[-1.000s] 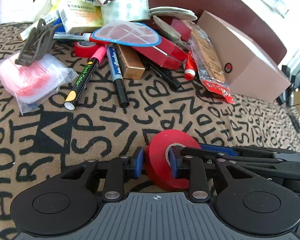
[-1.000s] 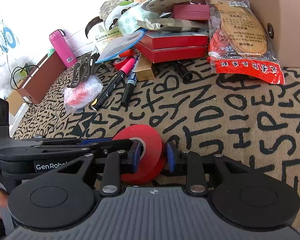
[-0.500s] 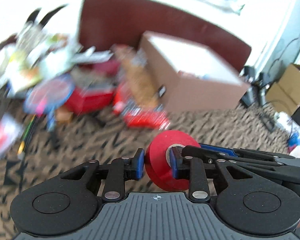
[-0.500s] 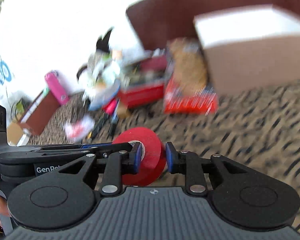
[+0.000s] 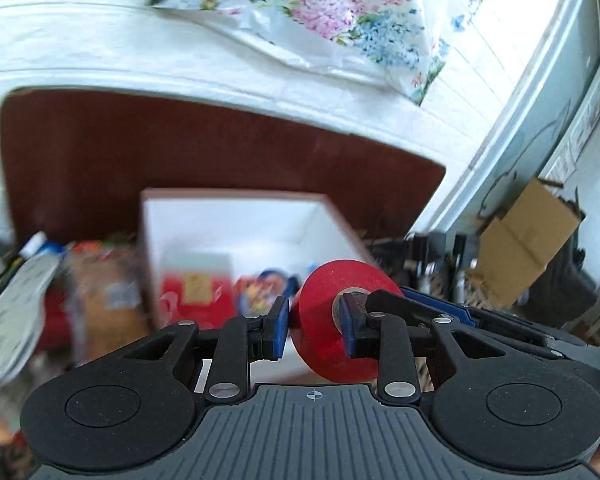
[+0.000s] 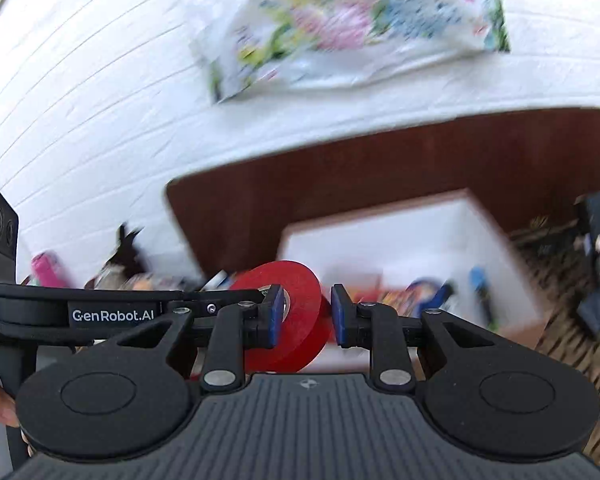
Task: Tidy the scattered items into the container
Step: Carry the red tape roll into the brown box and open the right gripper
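A red tape roll [image 5: 336, 320] sits between the jaws of both grippers at once, held up in the air. My left gripper [image 5: 314, 328] and my right gripper [image 6: 303, 318] each clamp it from opposite sides; the roll also shows in the right wrist view [image 6: 296, 316]. Just beyond it is the open cardboard box [image 5: 236, 216] with white inner walls, seen in the right wrist view too [image 6: 412, 232]. Several items lie inside, among them a red packet [image 5: 192, 292]. Both views are motion-blurred.
The pile of scattered items [image 5: 40, 304] lies left of the box on the patterned cloth. A dark brown headboard [image 5: 180, 160] and white brick wall stand behind. A second cardboard box [image 5: 528, 236] and clutter sit at the right.
Both grippers have lifted the red tape roll off the patterned cloth and swung it up and right, from in front of the pile to just before the open box.
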Available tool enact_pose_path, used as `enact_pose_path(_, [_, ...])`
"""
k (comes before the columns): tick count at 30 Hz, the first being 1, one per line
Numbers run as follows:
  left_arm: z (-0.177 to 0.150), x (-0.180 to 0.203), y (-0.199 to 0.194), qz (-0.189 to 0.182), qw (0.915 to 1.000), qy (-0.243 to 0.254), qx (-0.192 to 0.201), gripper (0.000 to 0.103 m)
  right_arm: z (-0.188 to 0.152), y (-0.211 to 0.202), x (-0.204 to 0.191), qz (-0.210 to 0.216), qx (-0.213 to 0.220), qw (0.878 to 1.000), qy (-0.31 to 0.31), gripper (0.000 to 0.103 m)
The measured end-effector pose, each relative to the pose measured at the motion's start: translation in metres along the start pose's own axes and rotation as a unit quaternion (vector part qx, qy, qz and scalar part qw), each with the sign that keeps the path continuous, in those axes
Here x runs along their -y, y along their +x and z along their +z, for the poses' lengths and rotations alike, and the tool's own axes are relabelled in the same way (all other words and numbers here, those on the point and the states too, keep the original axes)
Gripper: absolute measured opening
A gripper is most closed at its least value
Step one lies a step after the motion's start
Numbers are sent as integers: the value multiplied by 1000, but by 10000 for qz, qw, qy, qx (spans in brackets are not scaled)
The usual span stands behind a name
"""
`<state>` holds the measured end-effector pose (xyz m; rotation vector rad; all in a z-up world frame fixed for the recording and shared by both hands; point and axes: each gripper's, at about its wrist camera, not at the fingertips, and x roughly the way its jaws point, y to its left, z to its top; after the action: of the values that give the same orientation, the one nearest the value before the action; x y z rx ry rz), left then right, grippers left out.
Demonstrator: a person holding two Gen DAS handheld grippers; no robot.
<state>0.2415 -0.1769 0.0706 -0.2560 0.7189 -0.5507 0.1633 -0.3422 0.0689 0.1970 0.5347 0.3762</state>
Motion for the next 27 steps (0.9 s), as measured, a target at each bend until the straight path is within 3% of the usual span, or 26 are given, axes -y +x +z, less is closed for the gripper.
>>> enact_pose_path(6, [34,-22,95,-159,9989,-363,-257,25,40,60,50,-304,-286,9990,136,29])
enact_pose_path(13, [29,-56,204,-149,9923,-905,-833,26,33,150,115,-428,-958,9938,358,29])
enact_pose_path(22, [31,-78,274,-213,9825,-1496,-1085,27,29,218,170,-658,-1469,9853,573,29])
enact_pose_path(23, [34,-82,277,-226,9807,-1620,-1072,49,30,222,171,-699,-1447,9852,598,28])
enact_pose_path(24, [36,-88,279,-139,9774,-1800,-1102,61,31,225,172,-732,-1395,9855,634,28])
enact_pose_path(25, [37,-94,279,110,9738,-1969,-1132,85,32,227,172,-743,-1316,9862,677,27])
enact_pose_path(26, [39,-99,276,301,9724,-2049,-1077,97,33,228,172,-742,-1210,9870,757,28])
enact_pose_path(27, [39,-104,271,297,9739,-2045,-935,97,35,228,173,-735,-1089,9878,831,35])
